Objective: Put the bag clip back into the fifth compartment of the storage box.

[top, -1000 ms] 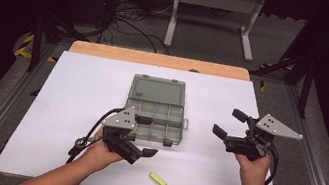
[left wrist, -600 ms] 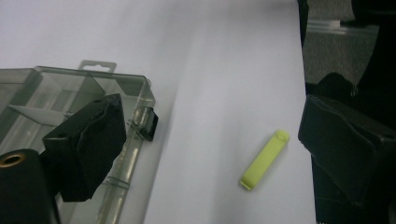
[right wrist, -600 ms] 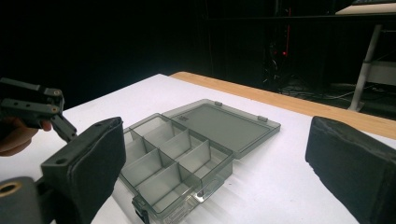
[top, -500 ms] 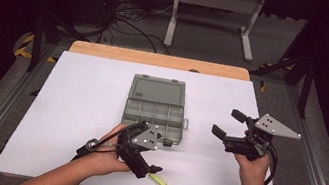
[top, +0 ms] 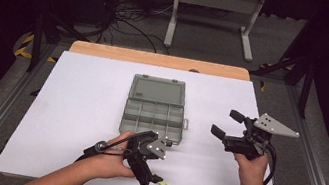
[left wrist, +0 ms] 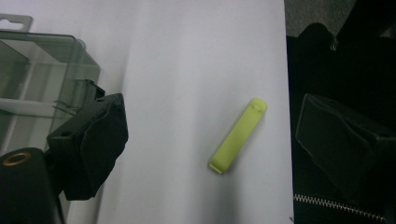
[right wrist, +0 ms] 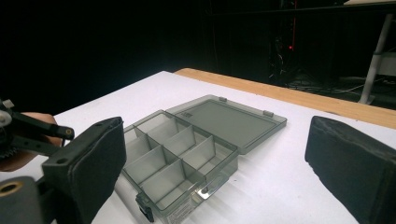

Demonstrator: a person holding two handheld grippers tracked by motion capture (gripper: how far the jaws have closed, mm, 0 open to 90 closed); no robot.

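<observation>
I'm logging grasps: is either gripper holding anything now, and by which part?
Nothing is held. The left gripper hangs open over the yellow-green piece; the right gripper is open, empty.

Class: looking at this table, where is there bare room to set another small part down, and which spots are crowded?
Bare white table lies left of the open grey plastic compartment box, and between box and right gripper. A strip behind the lid, before the wooden edge, is also free. The near edge is crowded: the open left gripper hovers over the small yellow-green plastic piece.
</observation>
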